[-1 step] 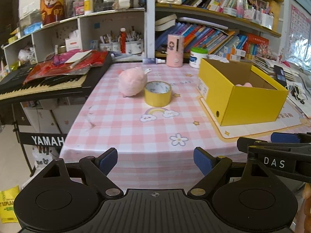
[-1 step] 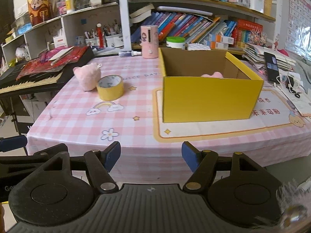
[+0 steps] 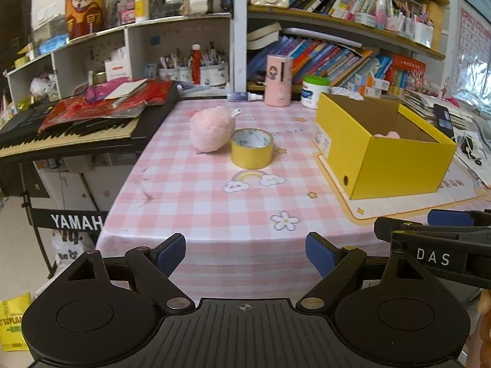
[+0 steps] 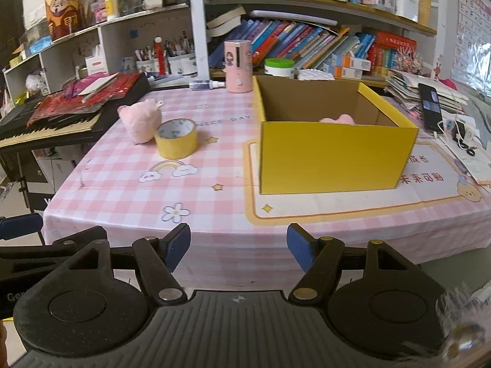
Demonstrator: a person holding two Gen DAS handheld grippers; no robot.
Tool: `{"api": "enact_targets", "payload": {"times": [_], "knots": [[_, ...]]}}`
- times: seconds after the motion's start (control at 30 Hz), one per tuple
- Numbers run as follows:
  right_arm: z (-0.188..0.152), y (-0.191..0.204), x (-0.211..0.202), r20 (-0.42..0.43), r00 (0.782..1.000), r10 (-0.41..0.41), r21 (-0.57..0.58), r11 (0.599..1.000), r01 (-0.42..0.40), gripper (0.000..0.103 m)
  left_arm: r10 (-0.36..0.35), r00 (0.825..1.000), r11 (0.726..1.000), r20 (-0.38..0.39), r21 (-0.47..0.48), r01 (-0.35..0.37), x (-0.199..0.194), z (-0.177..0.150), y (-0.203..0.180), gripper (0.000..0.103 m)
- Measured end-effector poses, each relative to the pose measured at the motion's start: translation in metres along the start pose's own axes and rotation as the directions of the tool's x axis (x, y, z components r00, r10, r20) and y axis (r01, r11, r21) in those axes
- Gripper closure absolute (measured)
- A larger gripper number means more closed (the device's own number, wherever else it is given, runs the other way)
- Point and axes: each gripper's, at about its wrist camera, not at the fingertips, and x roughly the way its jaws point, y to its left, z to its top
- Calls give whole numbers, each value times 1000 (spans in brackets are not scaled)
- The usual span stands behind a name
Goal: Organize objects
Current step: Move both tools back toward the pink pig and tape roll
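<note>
Left wrist view: the left gripper (image 3: 245, 250) is held off the near edge of the surface (image 3: 214, 202), with its pads apart and nothing between them. The pink plush toy (image 3: 211, 128) and the yellow tape roll (image 3: 251, 148) are seen well ahead of it, almost straight in front and only slightly to the left for the plush; the two are touching or nearly so. The tape roll is lying flat, with its hole upward, so no long axis is to be considered. The yellow box (image 3: 396, 165) is placed ahead and to the right.

From the right gripper (image 4: 238, 245), whose pads are also apart and empty, the same plush toy and tape roll are found ahead and clearly to the left, while the box stands almost directly ahead. The left gripper is therefore judged to be better placed for both loose things, and the move to the box would go rightward.

Inside the box, only a small pink part of something (image 4: 339, 119) is visible above the front wall; the rest is hidden. Whether the plush toy leans on the tape roll cannot be told.
</note>
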Motion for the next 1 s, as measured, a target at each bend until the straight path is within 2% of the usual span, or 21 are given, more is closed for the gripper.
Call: {"api": "enact_targets", "payload": {"times": [0.57, 0.8, 1.0], "knots": [[8, 41, 10, -12, 999, 32, -67, 997, -33, 33, 38, 999, 997, -10, -64, -38, 6, 1, 37, 15], [17, 49, 33, -34, 998, 60, -81, 995, -63, 33, 64, 997, 995, -33, -71, -66, 26, 9, 46, 15], [36, 55, 65, -57, 994, 88, -91, 991, -93, 32, 85, 995, 993, -43, -83, -89, 52, 29, 54, 15]]}}
